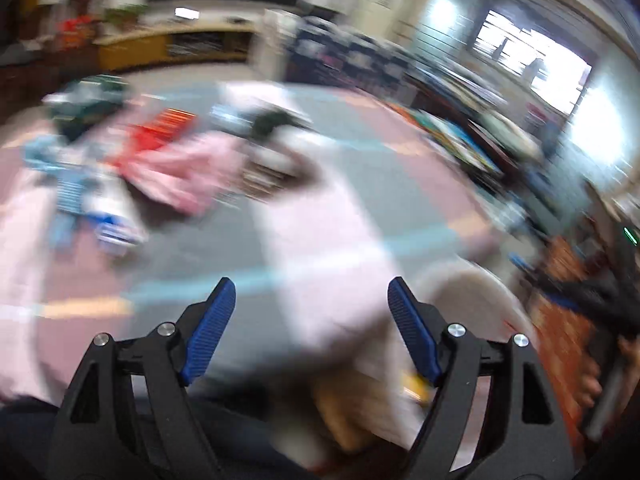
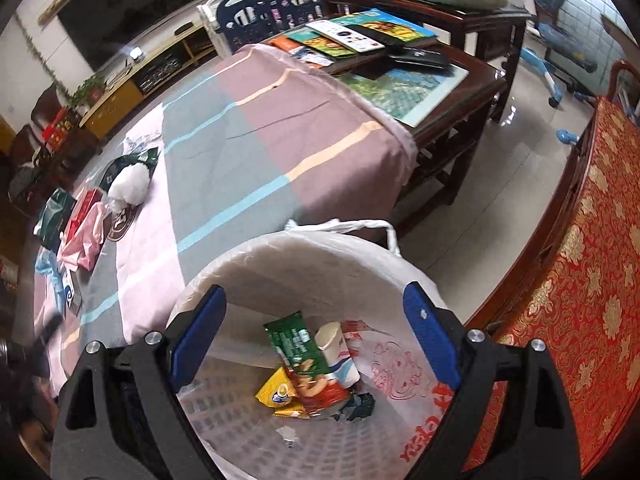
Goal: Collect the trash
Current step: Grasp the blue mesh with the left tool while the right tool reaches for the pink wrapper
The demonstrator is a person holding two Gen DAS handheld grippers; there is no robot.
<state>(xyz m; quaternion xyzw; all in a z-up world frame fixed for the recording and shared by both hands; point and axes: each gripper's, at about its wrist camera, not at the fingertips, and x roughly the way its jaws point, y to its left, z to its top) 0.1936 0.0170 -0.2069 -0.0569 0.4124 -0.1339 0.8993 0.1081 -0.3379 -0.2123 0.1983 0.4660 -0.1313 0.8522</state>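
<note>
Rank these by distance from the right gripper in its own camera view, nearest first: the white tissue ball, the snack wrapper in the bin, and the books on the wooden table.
1. Snack wrapper, directly below the open right gripper, inside the bin.
2. White tissue ball, far left on the striped cloth.
3. Books, beyond the cloth, top centre.

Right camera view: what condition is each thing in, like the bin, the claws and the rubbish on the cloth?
Bin: lined with a bag, partly filled with wrappers.
Cup: inside bin, tilted.
Right gripper: open, empty, over bin.
Left gripper: open, view blurred.
Trash pile: lying on cloth, uncollected.
</note>
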